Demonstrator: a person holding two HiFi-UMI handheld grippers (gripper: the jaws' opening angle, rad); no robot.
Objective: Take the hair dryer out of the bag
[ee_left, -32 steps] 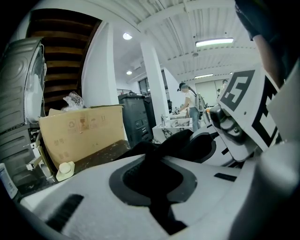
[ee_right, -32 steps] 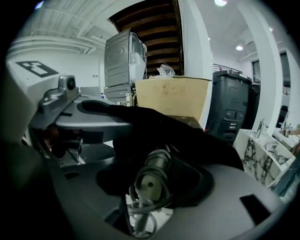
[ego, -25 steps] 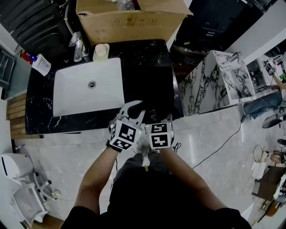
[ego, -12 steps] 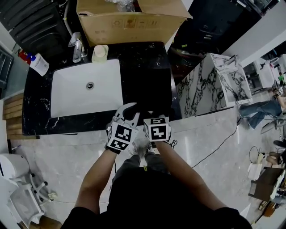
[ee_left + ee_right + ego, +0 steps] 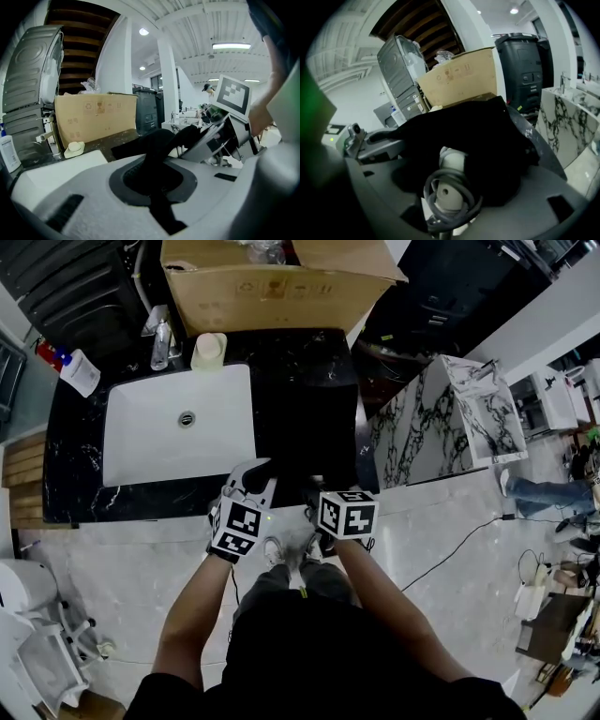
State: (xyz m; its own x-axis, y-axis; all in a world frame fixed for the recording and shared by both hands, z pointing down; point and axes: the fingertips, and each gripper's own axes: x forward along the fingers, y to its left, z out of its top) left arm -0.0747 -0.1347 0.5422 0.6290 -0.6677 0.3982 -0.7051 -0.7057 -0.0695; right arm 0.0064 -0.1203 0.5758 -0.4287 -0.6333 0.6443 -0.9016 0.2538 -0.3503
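bright ceiling tube [image 5: 229,46] overhead, fisheye-warped edges, black vignette corners, near foreground blurred

No words are legible; the cardboard box [image 5: 281,282] bears only faint printed handling symbols.

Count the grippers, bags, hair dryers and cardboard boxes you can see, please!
grippers: 2 (left gripper shut on the bag; right gripper jaws just been opening, hair dryer between them)
bag: 1
hair dryer: 1
box: 1
Total: 5

There are 2 tools [image 5: 255,468] [image 5: 317,491], 1 black bag [image 5: 309,427], 1 hair dryer [image 5: 445,192], 1 sink [image 5: 150,442], 1 cardboard box [image 5: 272,287].
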